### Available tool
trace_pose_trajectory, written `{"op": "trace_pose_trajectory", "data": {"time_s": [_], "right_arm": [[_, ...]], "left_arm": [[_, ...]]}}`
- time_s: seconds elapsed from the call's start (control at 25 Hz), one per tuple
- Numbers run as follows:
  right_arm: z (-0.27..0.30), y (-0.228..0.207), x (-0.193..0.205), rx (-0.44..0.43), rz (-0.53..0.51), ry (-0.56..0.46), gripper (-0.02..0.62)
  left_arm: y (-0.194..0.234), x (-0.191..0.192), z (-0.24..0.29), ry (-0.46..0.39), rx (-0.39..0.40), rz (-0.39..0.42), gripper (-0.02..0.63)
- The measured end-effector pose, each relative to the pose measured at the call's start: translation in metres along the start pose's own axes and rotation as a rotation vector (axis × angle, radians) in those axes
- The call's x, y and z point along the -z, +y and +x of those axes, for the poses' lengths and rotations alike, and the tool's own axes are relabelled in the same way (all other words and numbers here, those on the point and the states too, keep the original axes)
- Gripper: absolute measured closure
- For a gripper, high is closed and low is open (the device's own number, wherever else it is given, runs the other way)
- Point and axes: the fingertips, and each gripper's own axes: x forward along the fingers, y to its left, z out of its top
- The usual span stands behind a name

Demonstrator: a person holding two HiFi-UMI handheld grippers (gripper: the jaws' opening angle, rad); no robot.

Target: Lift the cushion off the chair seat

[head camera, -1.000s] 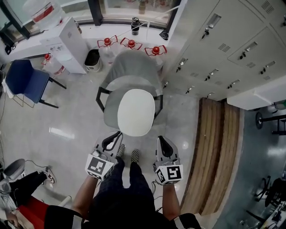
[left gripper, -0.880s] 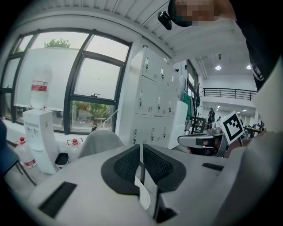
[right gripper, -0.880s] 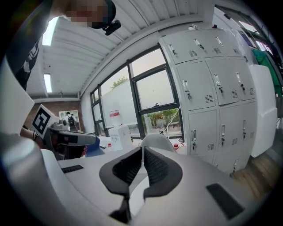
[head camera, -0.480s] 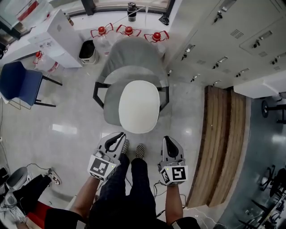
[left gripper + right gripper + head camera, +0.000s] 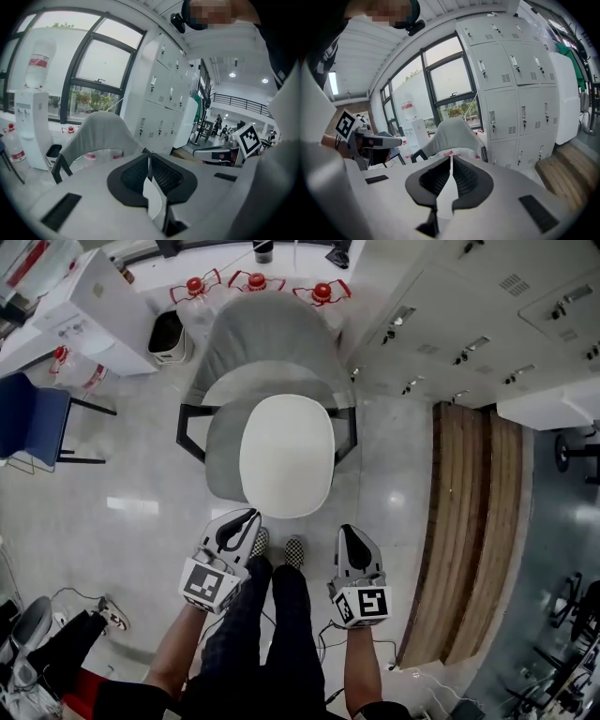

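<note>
Your white oval cushion [image 5: 286,456] lies flat on the seat of the grey fabric armchair with black arms [image 5: 272,352]. It sits toward the near edge of the seat, and its far end lies just short of the backrest.

Your left gripper [image 5: 244,519] hangs on the near-left side of the chair, pointing at the seat's near edge and clear of the cushion. In the left gripper view its black ribbed fingers [image 5: 164,176] are pressed together with nothing between them.

Your right gripper [image 5: 349,534] hangs on the near-right side, also short of the seat and apart from the cushion. In the right gripper view its fingers [image 5: 466,178] are likewise closed on each other and empty.

Your checkered shoes [image 5: 294,551] stand on the glossy floor [image 5: 131,512] between the two grippers, just near of the seat.

Beyond the backrest stand three clear water bottles with red caps [image 5: 255,282]. A bank of grey metal lockers [image 5: 450,324] fills the far right, with a slatted wooden platform [image 5: 469,521] in front of it. A blue chair [image 5: 33,418] stands at the left edge.
</note>
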Motion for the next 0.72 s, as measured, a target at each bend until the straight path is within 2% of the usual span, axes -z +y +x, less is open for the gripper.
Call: {"op": "trace_pose_trajectory", "data": {"time_s": [0.2,0.4,0.72], "right_arm": [[0.020,-0.018,0.035,0.021,0.044,0.033,0.557],[0.039,-0.030,0.070,0.027,0.066,0.060,0.557],[0.068,-0.044,0.119,0.026,0.079,0.087,0.557]], "left_arm": [[0.013,0.041,0.020,0.052,-0.014,0.012,0.569],[0.029,0.079,0.035,0.091,-0.037,-0.009,0.569],[0.045,0.131,0.056,0.120,-0.038,-0.028,0.569]]}}
